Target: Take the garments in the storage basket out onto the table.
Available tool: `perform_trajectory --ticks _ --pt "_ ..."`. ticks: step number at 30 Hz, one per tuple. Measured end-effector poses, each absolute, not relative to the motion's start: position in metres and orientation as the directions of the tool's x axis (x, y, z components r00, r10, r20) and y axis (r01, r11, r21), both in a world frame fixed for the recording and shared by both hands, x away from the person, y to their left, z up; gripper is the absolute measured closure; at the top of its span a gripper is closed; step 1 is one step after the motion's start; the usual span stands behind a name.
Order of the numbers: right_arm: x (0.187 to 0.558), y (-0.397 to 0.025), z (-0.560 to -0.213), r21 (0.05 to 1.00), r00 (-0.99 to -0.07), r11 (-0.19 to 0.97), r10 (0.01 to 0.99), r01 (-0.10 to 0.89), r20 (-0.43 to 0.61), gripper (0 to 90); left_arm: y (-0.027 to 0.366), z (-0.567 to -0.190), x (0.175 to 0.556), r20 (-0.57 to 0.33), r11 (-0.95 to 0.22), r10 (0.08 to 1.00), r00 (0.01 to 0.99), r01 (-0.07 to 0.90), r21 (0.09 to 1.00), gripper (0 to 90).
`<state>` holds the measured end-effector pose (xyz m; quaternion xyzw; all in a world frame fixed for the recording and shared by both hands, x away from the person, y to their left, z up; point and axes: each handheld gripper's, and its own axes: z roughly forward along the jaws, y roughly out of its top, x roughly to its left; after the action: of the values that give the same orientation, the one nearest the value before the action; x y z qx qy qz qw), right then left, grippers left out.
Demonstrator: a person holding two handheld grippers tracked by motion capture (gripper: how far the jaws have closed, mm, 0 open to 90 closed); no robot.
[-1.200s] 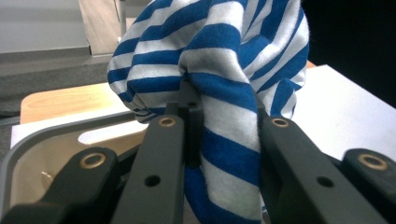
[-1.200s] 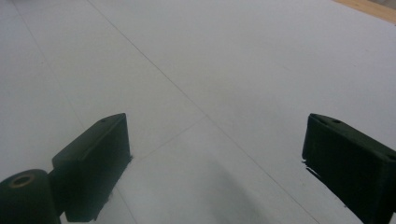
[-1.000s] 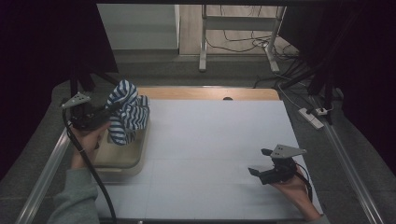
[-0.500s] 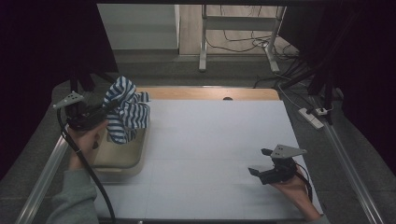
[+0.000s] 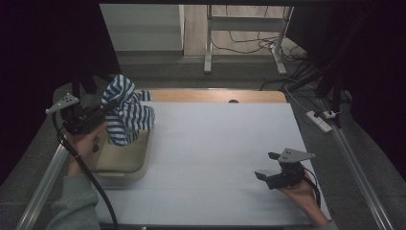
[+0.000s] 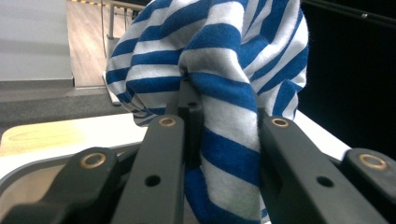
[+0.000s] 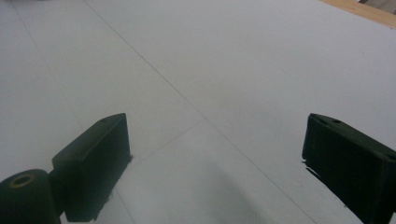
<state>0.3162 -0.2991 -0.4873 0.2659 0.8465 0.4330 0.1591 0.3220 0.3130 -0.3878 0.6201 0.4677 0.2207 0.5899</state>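
Note:
A blue-and-white striped cloth hangs bunched above a beige tray at the table's left side. My left gripper is shut on the cloth's upper fold and holds it up. In the left gripper view the striped cloth is pinched between the black jaws and drapes down over them. My right gripper rests low over the white table sheet at the front right, open, with nothing between its jaws. The right gripper view looks between the spread fingertips onto bare white sheet.
The tray's rim lies along the table's left edge. A strip of wooden table top shows at the far edge. Metal rails run along both sides. A power strip and cables lie on the floor to the right.
My left gripper has lifted the striped cloth higher and drawn it slightly left and toward the far side, above the tray. The right gripper has stayed where it was.

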Motion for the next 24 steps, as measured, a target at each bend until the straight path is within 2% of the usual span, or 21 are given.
perform_trajectory --ticks 15,24 --pt "0.316 -0.299 -0.488 0.816 -0.808 0.488 0.587 0.311 -0.043 7.4 0.307 -0.376 0.312 -0.27 0.144 0.822 0.502 0.276 0.95 77.1" --pt "0.316 -0.299 -0.488 0.815 -0.807 0.487 0.589 0.314 -0.041 7.4 0.292 -0.366 0.305 -0.269 0.146 0.78 0.564 0.255 0.956 77.1"
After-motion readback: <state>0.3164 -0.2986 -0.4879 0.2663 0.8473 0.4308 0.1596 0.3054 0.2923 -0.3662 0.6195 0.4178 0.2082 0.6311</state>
